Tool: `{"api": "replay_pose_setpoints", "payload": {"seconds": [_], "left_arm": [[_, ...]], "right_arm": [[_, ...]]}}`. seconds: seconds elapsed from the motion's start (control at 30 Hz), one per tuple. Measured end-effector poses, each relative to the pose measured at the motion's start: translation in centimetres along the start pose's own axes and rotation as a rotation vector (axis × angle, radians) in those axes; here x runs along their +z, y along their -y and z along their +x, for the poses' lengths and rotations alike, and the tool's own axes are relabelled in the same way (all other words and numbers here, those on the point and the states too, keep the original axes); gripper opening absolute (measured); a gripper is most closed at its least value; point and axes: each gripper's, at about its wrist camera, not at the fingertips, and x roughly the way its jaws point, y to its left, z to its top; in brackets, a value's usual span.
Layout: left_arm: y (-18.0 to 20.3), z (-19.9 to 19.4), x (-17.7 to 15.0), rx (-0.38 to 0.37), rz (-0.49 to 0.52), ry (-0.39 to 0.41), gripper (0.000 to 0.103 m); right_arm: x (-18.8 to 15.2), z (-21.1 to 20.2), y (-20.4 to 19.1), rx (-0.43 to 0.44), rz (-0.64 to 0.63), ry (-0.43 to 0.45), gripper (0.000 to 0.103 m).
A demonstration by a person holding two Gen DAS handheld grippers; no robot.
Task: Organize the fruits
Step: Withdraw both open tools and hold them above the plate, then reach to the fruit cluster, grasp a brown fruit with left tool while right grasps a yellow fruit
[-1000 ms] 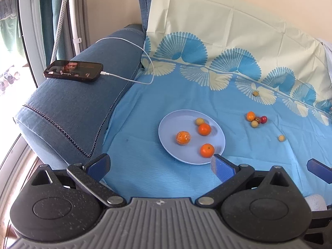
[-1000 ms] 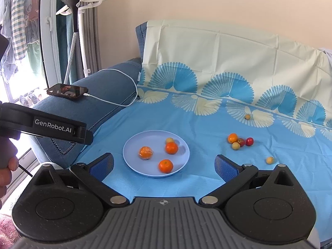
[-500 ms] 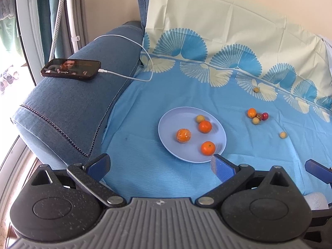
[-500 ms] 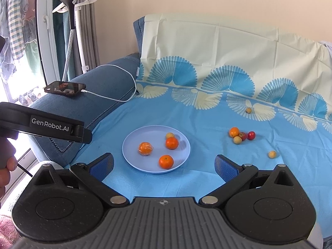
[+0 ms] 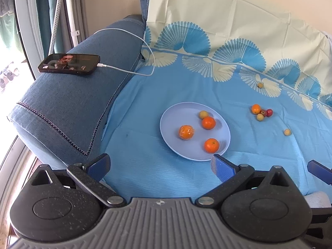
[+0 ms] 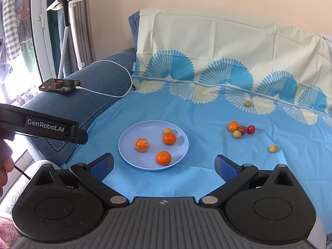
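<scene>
Left gripper: fingers spread wide, nothing between them; hovers over the near edge of the blue sheet, its right blue pad just at the plate's near rim.
Right gripper: fingers likewise spread apart, holding nothing; hovers above the sheet, just short of the plate.
Plate: pale blue, round, lying flat on the sheet. Contents, four items: one orange in clear wrap at left; one bare orange near the far side; one bare orange near the front rim; one small yellowish fruit touching the far orange.
Loose cluster, right of the plate and well apart from it: small orange, mottled red-yellow fruit, red fruit, pale yellow fruit, all touching or just beside one another.
Single yellow fruit: alone on the sheet, nearer than the cluster and to its right.
Single brownish-yellow fruit: farther back, on the cream fan pattern.
Phone: screen lit, lying on the denim sofa arm, white cable plugged in.
Garment steamer: standing behind the sofa arm.
</scene>
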Motion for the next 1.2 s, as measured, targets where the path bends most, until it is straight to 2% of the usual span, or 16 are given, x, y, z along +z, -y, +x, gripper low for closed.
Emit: {"api": "replay_pose_setpoints", "payload": {"seconds": [0.5, 0.73, 1.0, 1.2], "left_arm": [[1.0, 2.0, 1.5, 0.012, 0.008, -0.031, 0.103], [3.0, 3.4, 2.7, 0.007, 0.037, -0.046, 0.103], [8.3, 6.0, 4.9, -0.008, 0.116, -0.05, 0.103], [14.2, 9.4, 7.3, -0.063, 0.166, -0.061, 0.103]], "right_arm": [[-0.1, 2.2, 1.2, -0.015, 0.04, -0.037, 0.102], [0.0, 3.3, 3.4, -0.053, 0.073, -0.03, 0.102], [-0.2, 5.0, 8.5, -0.161, 0.162, -0.021, 0.102], [-0.8, 7.0, 14.3, -0.277, 0.228, -0.013, 0.102]]}}
